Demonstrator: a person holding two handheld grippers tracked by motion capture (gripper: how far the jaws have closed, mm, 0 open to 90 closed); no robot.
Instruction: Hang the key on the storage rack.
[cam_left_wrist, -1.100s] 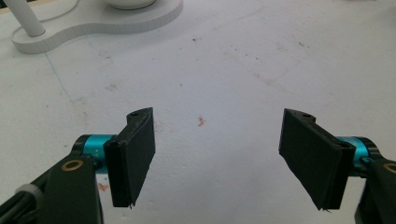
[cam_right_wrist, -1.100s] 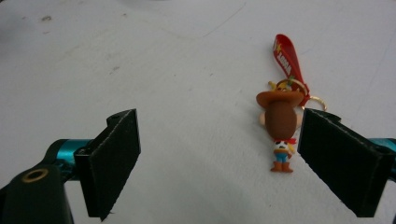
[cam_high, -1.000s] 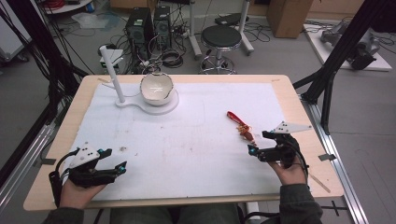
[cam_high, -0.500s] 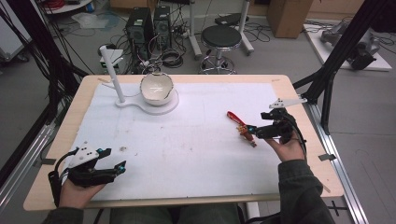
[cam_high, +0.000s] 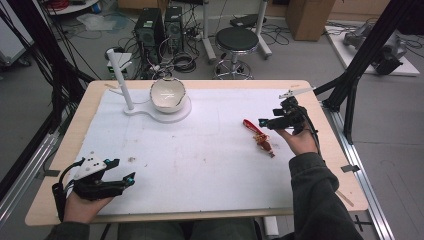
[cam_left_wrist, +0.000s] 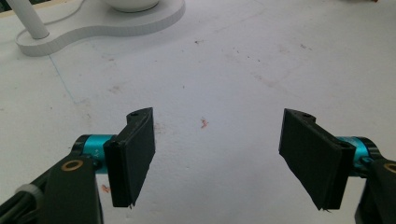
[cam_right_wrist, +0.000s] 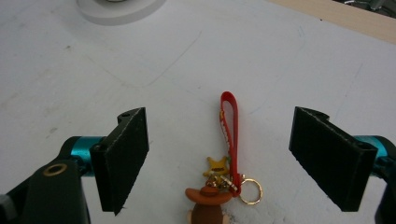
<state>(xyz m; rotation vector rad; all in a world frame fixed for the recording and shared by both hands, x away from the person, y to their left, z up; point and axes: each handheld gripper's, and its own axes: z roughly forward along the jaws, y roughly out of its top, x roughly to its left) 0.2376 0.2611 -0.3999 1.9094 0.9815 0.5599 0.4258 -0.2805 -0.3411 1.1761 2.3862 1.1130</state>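
Keychain (cam_high: 259, 136): lying flat on the white mat (cam_high: 200, 170), right of centre in the high view, red strap loop (cam_right_wrist: 229, 123) toward the top of the frame, brown figure charm (cam_right_wrist: 204, 205) toward the bottom. Untouched, not lifted.

Right gripper (cam_high: 264, 122): held just right of the strap in the high view, jaws wide apart with a slight closing just made, nothing pressed between the pads. Left gripper (cam_high: 131, 179): lower left of the high view, resting low over bare mat, jaws wide apart, nothing between them.

Step in hand, judged: approach to the keychain, ahead of any grasp. Next move, judged: lower the right gripper, centre the jaws across the thin strap, then close fully; a flat strap on a mat calls for pad tips close to the surface.

Right gripper view: strap centred between the jaws, plus a small yellow charm (cam_right_wrist: 217, 164) and a gold split ring (cam_right_wrist: 251, 190), both too small to resolve in the high view. High view: white stand (cam_high: 159, 109) with an upright post (cam_high: 120, 77) and a bowl (cam_high: 168, 94), upper left, well apart from the keychain
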